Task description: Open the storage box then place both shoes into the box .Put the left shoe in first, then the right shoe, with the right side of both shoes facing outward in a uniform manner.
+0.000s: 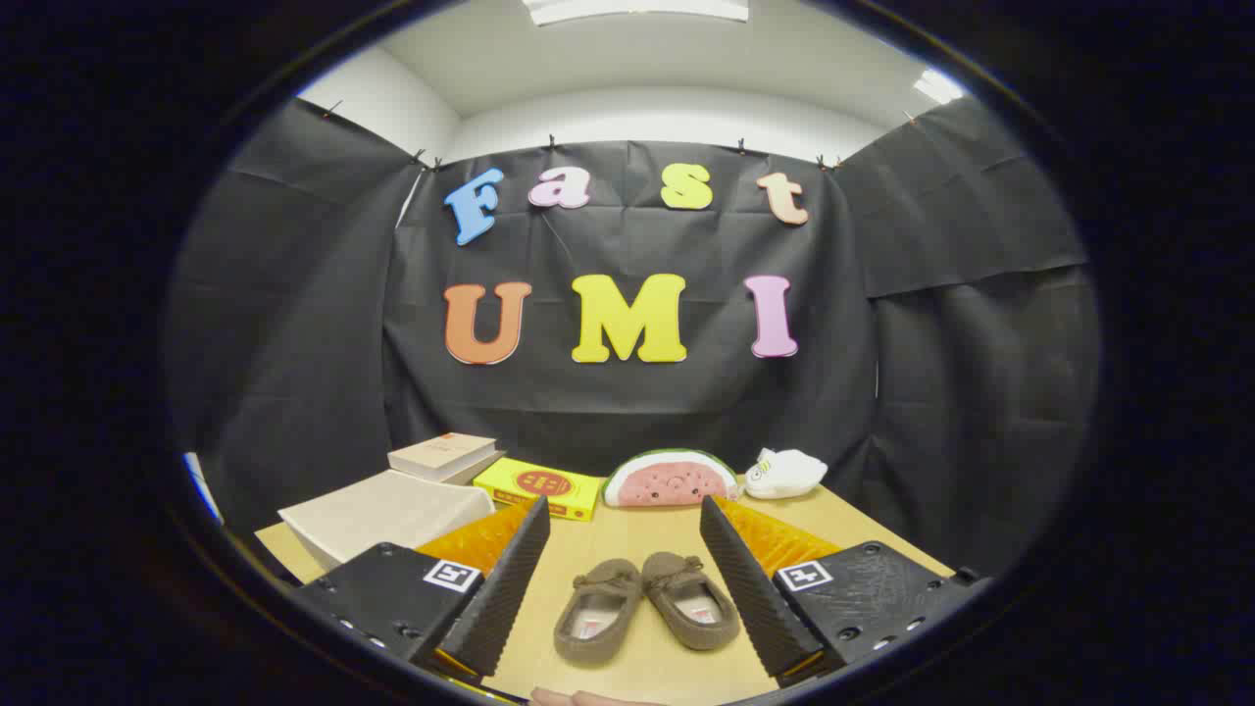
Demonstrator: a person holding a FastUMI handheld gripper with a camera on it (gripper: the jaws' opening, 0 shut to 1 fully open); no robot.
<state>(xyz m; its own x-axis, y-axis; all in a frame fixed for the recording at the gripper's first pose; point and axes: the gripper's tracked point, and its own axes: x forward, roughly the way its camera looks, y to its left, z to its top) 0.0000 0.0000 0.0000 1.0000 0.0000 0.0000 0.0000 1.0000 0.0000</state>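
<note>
Two brown slipper-like shoes lie side by side on the wooden table (627, 534), toes pointing away from me. One shoe (600, 610) lies nearer my left finger, the other shoe (691, 600) nearer my right finger. My gripper (624, 504) is open wide, with both shoes on the table between the fingers and neither finger touching them. The pale storage box (382, 515) stands beyond my left finger, and its lid looks closed.
Two stacked books (443, 456) lie behind the storage box. A flat yellow box (539, 486), a watermelon-slice plush (672, 480) and a white plush toy (784, 473) line the table's far edge. Part of a hand (578, 698) shows under the shoes.
</note>
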